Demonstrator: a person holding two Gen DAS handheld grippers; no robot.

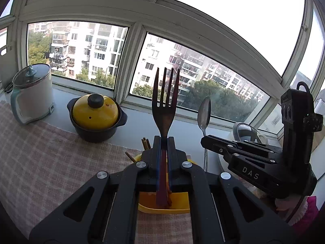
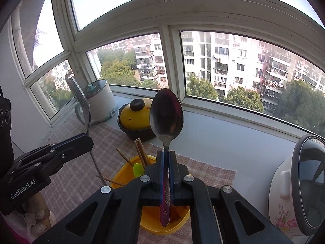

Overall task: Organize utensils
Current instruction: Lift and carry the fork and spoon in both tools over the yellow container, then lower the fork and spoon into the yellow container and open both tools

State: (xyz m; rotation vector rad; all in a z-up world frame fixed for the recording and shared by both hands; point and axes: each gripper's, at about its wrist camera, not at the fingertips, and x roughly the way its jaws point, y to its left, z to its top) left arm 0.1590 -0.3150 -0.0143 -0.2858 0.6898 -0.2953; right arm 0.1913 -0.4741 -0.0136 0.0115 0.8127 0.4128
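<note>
In the left wrist view my left gripper (image 1: 164,140) is shut on the handle of a dark fork (image 1: 164,109) that stands upright, tines up. Beneath it lies a yellow tray (image 1: 162,208) with brown chopsticks (image 1: 146,143) sticking out. To its right, my right gripper (image 1: 205,141) holds a metal spoon (image 1: 204,111) upright. In the right wrist view my right gripper (image 2: 167,154) is shut on the spoon (image 2: 166,113), bowl up, above the yellow tray (image 2: 124,172). The tray holds chopsticks (image 2: 141,152) and a green utensil (image 2: 138,169). My left gripper (image 2: 88,140) with the fork (image 2: 80,95) is at the left.
A checked cloth (image 1: 50,152) covers the counter below a wide window. A dark pot with a yellow lid (image 1: 95,118) and a white cooker with a glass lid (image 1: 32,93) stand behind the tray. A flowered rice cooker (image 2: 284,199) stands at the right.
</note>
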